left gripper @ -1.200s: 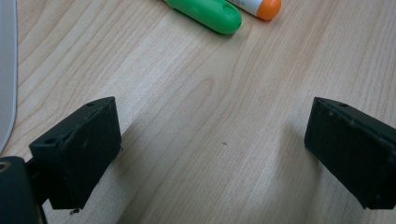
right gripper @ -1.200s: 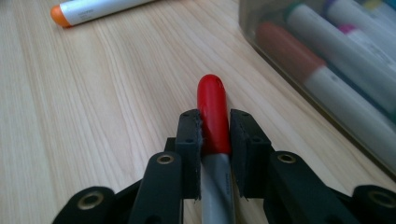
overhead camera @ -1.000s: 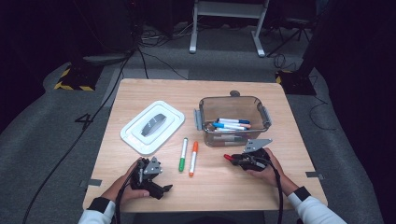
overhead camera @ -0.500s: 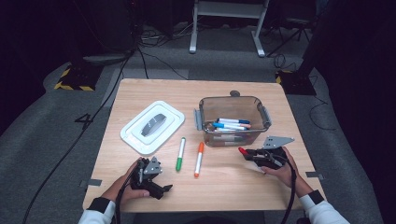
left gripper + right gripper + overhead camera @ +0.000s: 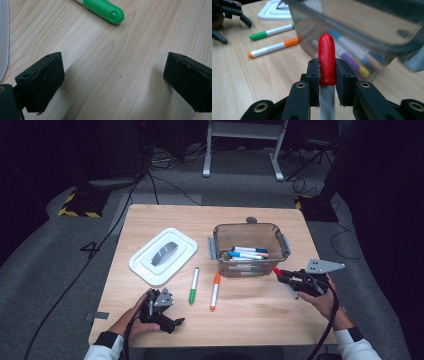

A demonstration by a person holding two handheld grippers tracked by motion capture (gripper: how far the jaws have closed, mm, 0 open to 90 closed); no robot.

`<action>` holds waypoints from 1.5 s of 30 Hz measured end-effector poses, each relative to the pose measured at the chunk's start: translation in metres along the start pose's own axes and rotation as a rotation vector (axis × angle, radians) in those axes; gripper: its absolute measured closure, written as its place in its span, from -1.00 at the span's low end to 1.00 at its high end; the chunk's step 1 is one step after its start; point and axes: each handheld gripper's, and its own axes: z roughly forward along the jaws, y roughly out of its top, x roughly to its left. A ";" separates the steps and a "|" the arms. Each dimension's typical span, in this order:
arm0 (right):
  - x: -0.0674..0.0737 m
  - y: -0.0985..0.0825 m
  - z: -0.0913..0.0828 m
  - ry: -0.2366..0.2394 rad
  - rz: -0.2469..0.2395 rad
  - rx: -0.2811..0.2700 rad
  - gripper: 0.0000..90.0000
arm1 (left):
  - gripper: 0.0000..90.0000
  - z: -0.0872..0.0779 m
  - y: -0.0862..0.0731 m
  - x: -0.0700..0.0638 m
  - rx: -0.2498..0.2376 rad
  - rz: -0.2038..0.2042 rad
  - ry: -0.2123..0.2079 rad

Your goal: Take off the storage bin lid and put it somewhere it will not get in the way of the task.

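**Carrying the red marker to the bin**

Holding the red marker (image 5: 326,60) by its cap end, your right gripper (image 5: 286,277) has its jaws pinched tight on the barrel, with the cap poking out past the pads. That grip near the tip suits what looks like the job: gathering loose markers into the bin (image 5: 250,232). The marker sits just beside the bin's near right corner, pointing at its wall, raised off the table (image 5: 260,315) so it can clear the rim. In the right gripper view the bin's clear wall looms close ahead of the cap, and several markers already lie inside, which is why I judge this one is headed there too.

Your left gripper (image 5: 161,307) rests low, well to the left of the bin near the table's front edge, jaws spread wide with nothing between them. In the left gripper view, bare wood lies between the pads and the green marker (image 5: 105,11) lies just beyond them, so that hand seems parked ready for its turn.

Left of the bin, the green marker and the orange marker (image 5: 215,291) lie side by side, apart from each other, waiting to be picked. Farther left of the bin, the white lid (image 5: 162,256) lies flat on the table, off so the opening stays free for drops.

You need more height before crossing the rim, or the cap may strike the wall.
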 end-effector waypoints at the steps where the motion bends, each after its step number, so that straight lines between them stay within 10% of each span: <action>1: -0.001 0.004 -0.004 -0.004 -0.002 -0.014 0.66 | -0.92 0.000 0.000 0.000 0.000 0.000 0.000; 17: -0.030 0.104 -0.025 -0.053 -0.129 -0.111 0.66 | -0.92 0.000 0.000 0.000 -0.001 0.000 0.000; 31: -0.037 0.141 0.056 0.007 -0.223 0.066 0.66 | -0.92 0.000 0.000 0.000 0.000 0.001 -0.003; 45: -0.047 0.127 0.119 0.105 -0.296 0.330 0.66 | -0.92 0.000 0.000 0.001 0.001 0.004 -0.005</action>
